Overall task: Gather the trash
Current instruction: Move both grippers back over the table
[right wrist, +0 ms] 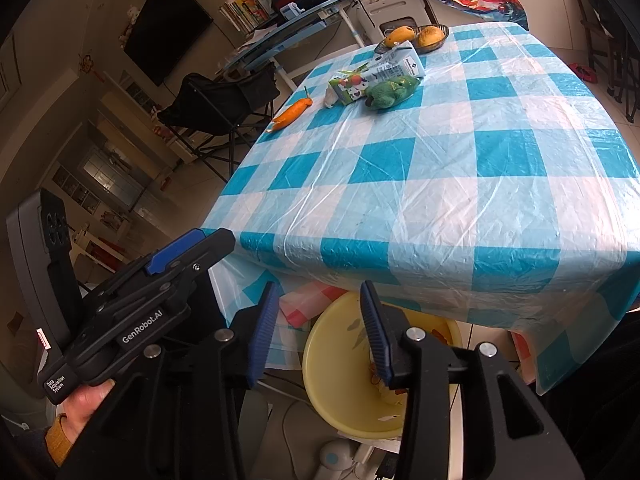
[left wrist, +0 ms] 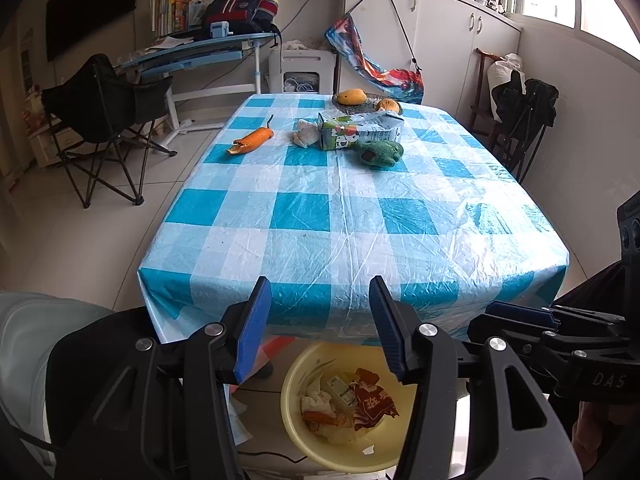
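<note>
Left wrist view: left gripper [left wrist: 318, 330] found spread, empty | right gripper [right wrist: 318, 330] likewise | milk carton [left wrist: 358, 131] noted upper centre, lengthwise across frame, well beyond both | basin [left wrist: 304, 364] below claws.

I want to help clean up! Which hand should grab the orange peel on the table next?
Probably the left. The orange peel lies toward the table's left side. Both the left gripper and the right gripper are open and empty over the yellow bin, equally far back.
</note>
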A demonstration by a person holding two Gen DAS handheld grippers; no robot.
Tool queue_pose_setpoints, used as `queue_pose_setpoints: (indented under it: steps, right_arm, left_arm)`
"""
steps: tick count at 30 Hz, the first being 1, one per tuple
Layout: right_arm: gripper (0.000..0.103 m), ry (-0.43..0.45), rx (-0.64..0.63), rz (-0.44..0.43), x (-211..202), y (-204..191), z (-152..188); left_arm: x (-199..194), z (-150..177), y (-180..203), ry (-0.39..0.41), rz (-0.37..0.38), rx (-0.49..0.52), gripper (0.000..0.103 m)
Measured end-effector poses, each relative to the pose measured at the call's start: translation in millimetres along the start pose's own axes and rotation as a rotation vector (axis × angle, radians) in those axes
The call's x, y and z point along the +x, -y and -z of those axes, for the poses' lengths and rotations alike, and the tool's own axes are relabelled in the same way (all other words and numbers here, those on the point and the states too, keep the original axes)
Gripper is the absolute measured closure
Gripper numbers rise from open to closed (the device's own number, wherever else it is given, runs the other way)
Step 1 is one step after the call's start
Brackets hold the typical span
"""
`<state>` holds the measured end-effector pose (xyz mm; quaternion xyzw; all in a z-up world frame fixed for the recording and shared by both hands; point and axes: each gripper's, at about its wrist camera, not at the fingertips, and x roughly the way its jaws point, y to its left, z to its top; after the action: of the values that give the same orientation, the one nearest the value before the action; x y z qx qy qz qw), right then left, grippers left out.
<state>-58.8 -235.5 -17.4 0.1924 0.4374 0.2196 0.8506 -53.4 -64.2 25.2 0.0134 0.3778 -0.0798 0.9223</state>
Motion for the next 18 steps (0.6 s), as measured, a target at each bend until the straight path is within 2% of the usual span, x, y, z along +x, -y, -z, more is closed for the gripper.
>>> queue_pose_setpoints:
  steps: [18]
  right_arm:
    - [0.057,-0.002,-0.003,0.010,2.3,0.1,-1.3]
  left_arm:
    - [7.9,0.0,-4.9,-0.011,-0.005,-0.014,0.049]
